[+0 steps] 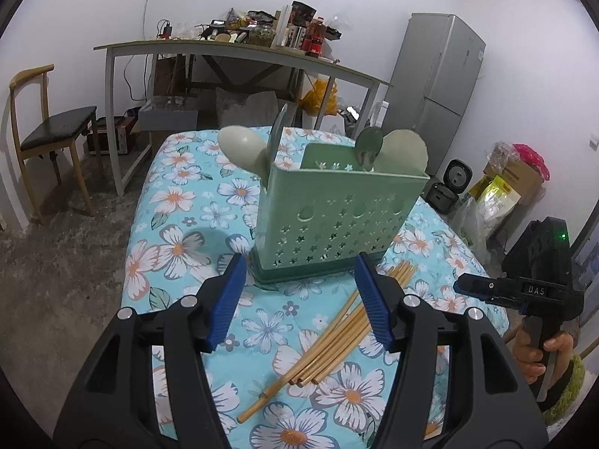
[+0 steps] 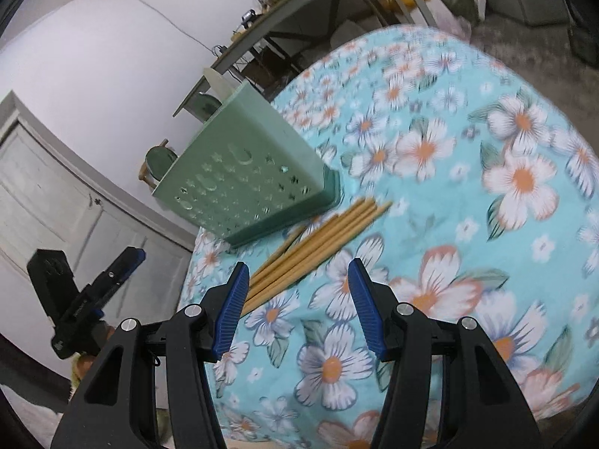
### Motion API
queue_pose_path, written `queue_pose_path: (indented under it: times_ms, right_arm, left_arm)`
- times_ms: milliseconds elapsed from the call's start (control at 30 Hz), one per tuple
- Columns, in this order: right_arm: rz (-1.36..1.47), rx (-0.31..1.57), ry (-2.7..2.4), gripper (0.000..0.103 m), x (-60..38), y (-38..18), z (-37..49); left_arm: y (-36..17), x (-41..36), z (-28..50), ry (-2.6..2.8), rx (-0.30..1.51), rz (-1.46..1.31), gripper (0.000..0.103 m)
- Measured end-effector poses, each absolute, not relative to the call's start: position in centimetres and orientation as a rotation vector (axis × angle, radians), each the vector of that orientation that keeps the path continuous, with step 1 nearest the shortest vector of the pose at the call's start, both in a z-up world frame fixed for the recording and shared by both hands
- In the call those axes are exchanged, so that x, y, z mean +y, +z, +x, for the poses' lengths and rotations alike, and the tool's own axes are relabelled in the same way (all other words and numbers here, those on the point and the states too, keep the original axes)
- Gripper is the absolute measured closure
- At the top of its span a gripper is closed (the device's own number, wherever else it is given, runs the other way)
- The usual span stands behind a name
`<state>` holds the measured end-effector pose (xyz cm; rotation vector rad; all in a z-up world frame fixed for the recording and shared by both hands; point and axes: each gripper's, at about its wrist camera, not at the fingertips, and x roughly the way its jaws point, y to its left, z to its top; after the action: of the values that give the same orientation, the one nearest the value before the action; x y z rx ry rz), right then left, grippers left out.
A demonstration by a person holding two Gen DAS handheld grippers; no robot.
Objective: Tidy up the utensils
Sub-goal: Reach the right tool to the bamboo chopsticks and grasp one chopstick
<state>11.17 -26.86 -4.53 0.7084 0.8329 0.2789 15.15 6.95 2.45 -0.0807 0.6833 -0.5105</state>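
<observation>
I am working over a table (image 1: 157, 202) covered in a blue floral cloth, in a cluttered room with a loaded desk (image 1: 239, 52) and a fridge (image 1: 438, 86) beyond it. My landmark is the green caddy (image 1: 337, 220), which stands upright near the middle of the cloth. Inside the caddy I count spoons (image 1: 243, 146) and similar rounded heads rising above its rim, so that part of the sorting looks done. Just in front of the caddy, some tips reaching its base, lies a loose bundle of chopsticks (image 1: 337, 336) flat on the cloth; I judge these to be the remaining work. My left gripper (image 1: 299, 299) sits in front of the caddy, above the chopsticks, jaws about half open with nothing between the pads. My right gripper (image 2: 299, 299) is also about half open and empty, aimed at the cloth beside the near ends of the chopsticks, which pass under its left finger in that view; the picture is blurred and tilted. Neither gripper touches the chopsticks as far as I can tell. Outstanding: pick up the chopsticks and stand them in the caddy.
</observation>
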Motion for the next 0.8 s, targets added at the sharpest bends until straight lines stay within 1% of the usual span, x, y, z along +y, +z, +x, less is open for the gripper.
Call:
queue_pose_path:
  times_ms: [200, 367, 667, 800]
  right_arm:
    - [0.858, 0.907, 0.305, 0.049, -27.2, -7.4, 12.0]
    - [0.983, 0.955, 0.310, 0.055, -27.5, -9.6, 13.2]
    - [1.139, 0.964, 0.269, 0.069, -28.1, -11.5, 15.8]
    - [1.183, 0.965, 0.237, 0.082, -28.3, -12.3, 16.6]
  left_arm:
    - [1.7, 7.1, 15.4, -0.503, 0.705, -0.085, 0.046]
    - [1.3, 7.2, 15.4, -0.503, 0.710, -0.088, 0.045]
    - [0.4, 7.6, 15.7, -0.516, 0.730, -0.112, 0.045]
    - [0.2, 7.7, 15.8, -0.520, 0.733, -0.119, 0.045]
